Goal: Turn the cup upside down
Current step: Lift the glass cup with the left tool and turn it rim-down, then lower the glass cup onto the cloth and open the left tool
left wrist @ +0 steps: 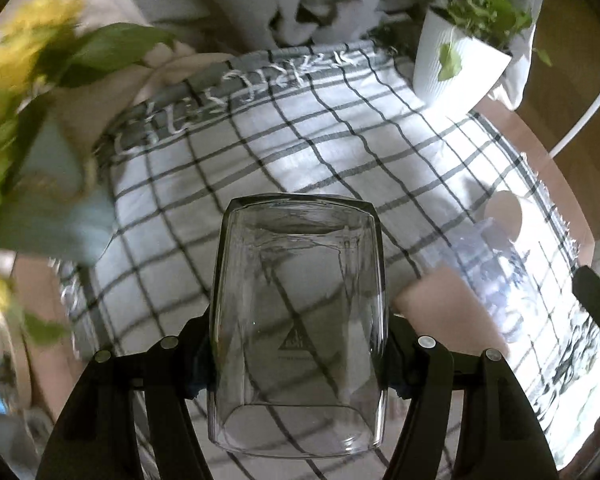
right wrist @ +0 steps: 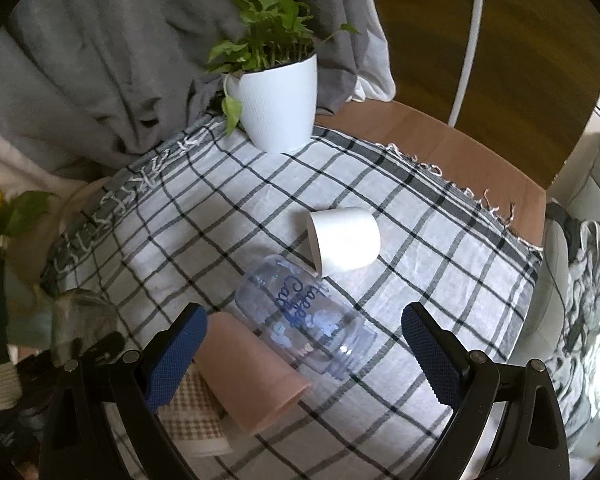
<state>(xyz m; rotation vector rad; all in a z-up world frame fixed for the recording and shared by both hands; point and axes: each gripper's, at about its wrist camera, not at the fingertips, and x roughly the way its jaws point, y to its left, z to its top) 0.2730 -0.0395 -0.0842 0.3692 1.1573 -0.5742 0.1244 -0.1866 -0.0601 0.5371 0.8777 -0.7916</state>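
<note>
My left gripper [left wrist: 298, 364] is shut on a clear glass cup [left wrist: 298, 320] and holds it above the checked cloth [left wrist: 260, 160], its thick base pointing away from the camera. The same cup shows blurred at the left edge of the right wrist view [right wrist: 84, 320]. My right gripper [right wrist: 300, 356] is open and empty, low over the cloth. Between and just beyond its fingers lie a pink cup [right wrist: 252, 376] on its side, a clear blue bottle [right wrist: 304, 316] with blue lettering, and a white cup [right wrist: 344, 240] on its side.
A white pot with a green plant [right wrist: 278, 100] stands at the cloth's far edge. Yellow flowers with green leaves [left wrist: 16, 128] are close on the left. A beige checked cloth [right wrist: 196, 420] lies under the pink cup. Bare wooden tabletop [right wrist: 460, 152] shows at the right.
</note>
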